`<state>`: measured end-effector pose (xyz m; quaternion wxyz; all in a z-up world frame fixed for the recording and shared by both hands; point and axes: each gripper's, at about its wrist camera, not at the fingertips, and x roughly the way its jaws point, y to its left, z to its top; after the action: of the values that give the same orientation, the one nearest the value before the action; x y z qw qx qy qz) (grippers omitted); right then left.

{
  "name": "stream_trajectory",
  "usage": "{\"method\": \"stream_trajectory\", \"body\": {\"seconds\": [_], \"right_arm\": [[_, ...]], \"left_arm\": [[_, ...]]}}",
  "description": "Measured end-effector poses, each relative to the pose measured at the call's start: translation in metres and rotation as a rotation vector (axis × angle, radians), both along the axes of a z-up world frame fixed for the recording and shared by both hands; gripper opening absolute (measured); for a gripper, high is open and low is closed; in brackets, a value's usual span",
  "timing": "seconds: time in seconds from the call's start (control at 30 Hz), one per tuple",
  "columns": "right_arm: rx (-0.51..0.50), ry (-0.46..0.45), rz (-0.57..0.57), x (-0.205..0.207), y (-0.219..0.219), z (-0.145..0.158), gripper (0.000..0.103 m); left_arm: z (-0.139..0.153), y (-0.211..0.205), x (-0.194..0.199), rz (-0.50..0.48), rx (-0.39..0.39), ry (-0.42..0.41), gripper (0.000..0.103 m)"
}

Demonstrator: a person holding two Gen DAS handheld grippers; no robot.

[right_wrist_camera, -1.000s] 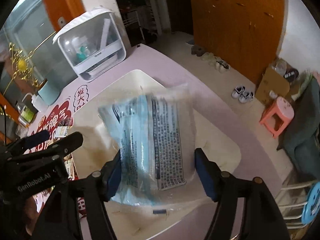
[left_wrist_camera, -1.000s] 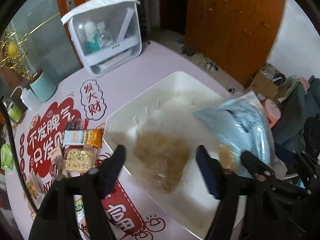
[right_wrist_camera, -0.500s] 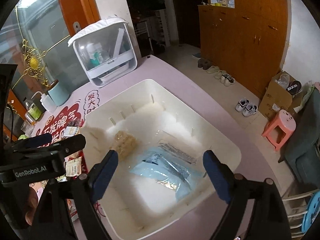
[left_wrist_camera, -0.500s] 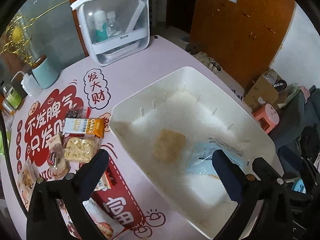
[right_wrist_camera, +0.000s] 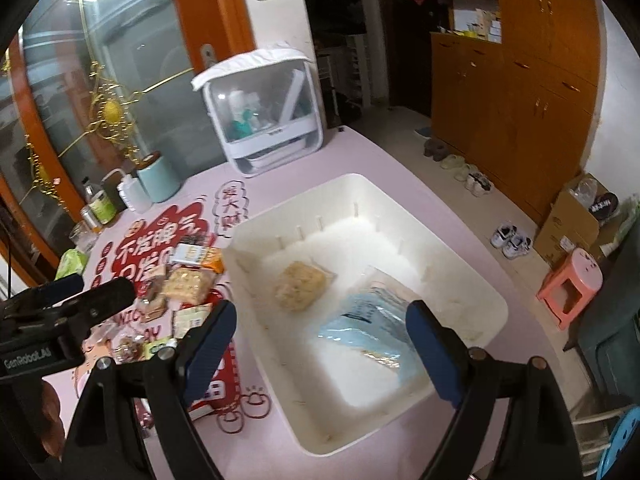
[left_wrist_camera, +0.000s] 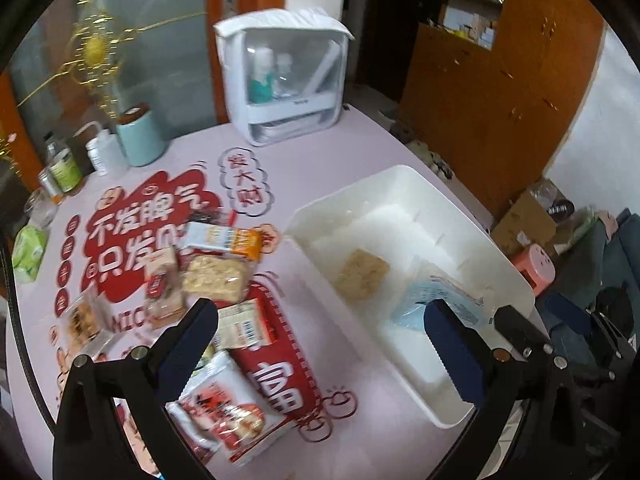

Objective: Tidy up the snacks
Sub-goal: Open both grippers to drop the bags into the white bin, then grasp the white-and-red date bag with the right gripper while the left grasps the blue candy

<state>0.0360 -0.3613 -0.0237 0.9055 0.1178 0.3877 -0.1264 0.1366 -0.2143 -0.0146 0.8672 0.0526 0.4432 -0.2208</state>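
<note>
A white bin [left_wrist_camera: 404, 178] [right_wrist_camera: 248, 240] sits on the pink table. Inside it lie a beige cracker pack [left_wrist_camera: 362, 274] [right_wrist_camera: 300, 286] and a light blue snack bag [left_wrist_camera: 432, 300] [right_wrist_camera: 372, 324]. Loose snacks lie left of the bin: an orange-and-white bar [left_wrist_camera: 224, 240], a clear cracker pack [left_wrist_camera: 216, 282] [right_wrist_camera: 186, 284], a red-and-white packet [left_wrist_camera: 228, 408]. My left gripper [left_wrist_camera: 320, 344] is open and empty above the table by the bin's left wall. My right gripper [right_wrist_camera: 320, 344] is open and empty above the bin.
A white clear-front storage box [left_wrist_camera: 286, 76] [right_wrist_camera: 266, 108] stands at the table's far side. A teal cup [left_wrist_camera: 140, 138], squeeze bottle [left_wrist_camera: 100, 154] and small jars stand far left. A green packet [left_wrist_camera: 28, 252] lies near the left edge. The table's edge runs right of the bin.
Both grippers let go of their snacks, which dropped into the bin, then opened wide and pulled back. The left gripper has swung left toward the loose snacks.
</note>
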Motion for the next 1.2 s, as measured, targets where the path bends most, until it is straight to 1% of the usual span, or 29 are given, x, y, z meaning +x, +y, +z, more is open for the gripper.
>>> {"method": "stream_trajectory", "body": {"seconds": [0.23, 0.37, 0.47, 0.57, 0.7, 0.8, 0.93, 1.0, 1.1, 1.2], "right_arm": [[0.0, -0.025, 0.112, 0.004, 0.037, 0.011, 0.088], [-0.003, -0.056, 0.193, 0.007, 0.06, 0.016, 0.088], [0.006, -0.076, 0.261, 0.01, 0.08, 0.017, 0.088], [0.026, -0.082, 0.311, 0.015, 0.097, 0.014, 0.088], [0.056, -0.074, 0.365, 0.025, 0.119, 0.008, 0.087], [0.062, -0.084, 0.387, 0.03, 0.134, 0.006, 0.087], [0.056, -0.086, 0.408, 0.032, 0.15, 0.003, 0.087], [0.049, -0.063, 0.436, 0.036, 0.159, -0.001, 0.088], [0.011, -0.018, 0.458, 0.042, 0.172, -0.011, 0.088], [-0.022, 0.057, 0.474, 0.047, 0.182, -0.025, 0.088]], "left_arm": [[0.016, 0.078, -0.019, 0.114, 0.004, -0.052, 0.102], [0.025, 0.129, -0.029, 0.204, -0.007, -0.076, 0.102], [0.03, 0.169, -0.041, 0.288, 0.009, -0.102, 0.102], [0.029, 0.2, -0.05, 0.359, 0.035, -0.104, 0.102], [0.023, 0.228, -0.062, 0.413, 0.058, -0.09, 0.102], [0.014, 0.238, -0.069, 0.42, 0.098, -0.078, 0.102], [0.002, 0.239, -0.073, 0.377, 0.124, -0.05, 0.102], [-0.006, 0.239, -0.071, 0.356, 0.118, -0.032, 0.102], [-0.019, 0.237, -0.067, 0.336, 0.114, 0.004, 0.102], [-0.036, 0.235, -0.064, 0.31, 0.1, 0.056, 0.102]]}}
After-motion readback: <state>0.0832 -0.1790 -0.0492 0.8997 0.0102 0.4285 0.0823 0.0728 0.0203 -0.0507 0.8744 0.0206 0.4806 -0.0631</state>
